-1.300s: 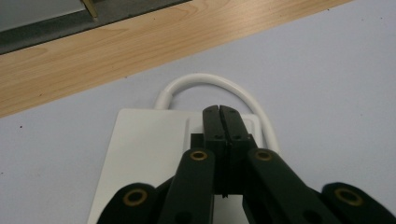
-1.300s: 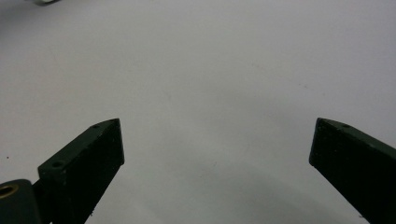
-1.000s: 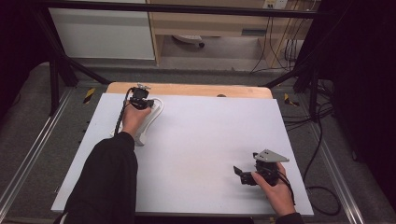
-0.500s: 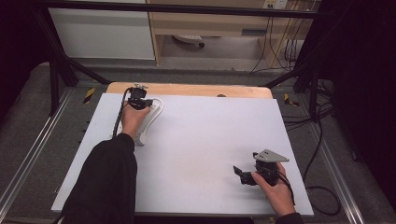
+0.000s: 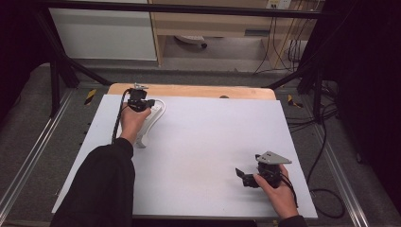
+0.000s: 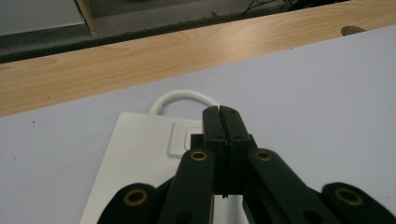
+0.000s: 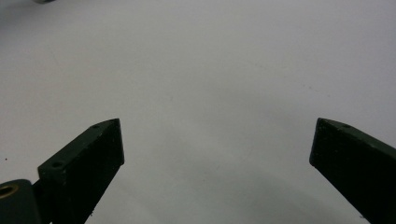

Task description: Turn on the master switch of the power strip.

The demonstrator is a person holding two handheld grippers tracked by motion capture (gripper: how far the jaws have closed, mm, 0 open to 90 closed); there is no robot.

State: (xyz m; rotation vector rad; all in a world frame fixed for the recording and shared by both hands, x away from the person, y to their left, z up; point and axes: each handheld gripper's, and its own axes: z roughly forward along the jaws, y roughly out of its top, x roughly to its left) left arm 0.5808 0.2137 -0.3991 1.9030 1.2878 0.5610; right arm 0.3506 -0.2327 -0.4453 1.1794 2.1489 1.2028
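A white power strip [image 5: 152, 118] lies at the far left of the pale table [image 5: 213, 137], its white cable [image 5: 161, 102] looping at the far end. My left gripper [image 5: 145, 105] is over that end, shut with nothing between its jaws. In the left gripper view the closed tips [image 6: 219, 110] sit just above the power strip [image 6: 135, 158], over its square switch [image 6: 179, 140], and the cable [image 6: 183, 94] curves beyond them. My right gripper [image 5: 241, 177] rests low near the front right, open. In the right gripper view its jaws [image 7: 215, 135] stand wide apart over bare table.
A wooden strip [image 5: 198, 91] runs along the table's far edge, with a small dark mark [image 5: 224, 97] on it. Black frame posts [image 5: 56, 75] and cables [image 5: 326, 142] flank the table. A person's sleeved left arm [image 5: 101, 184] reaches across the left side.
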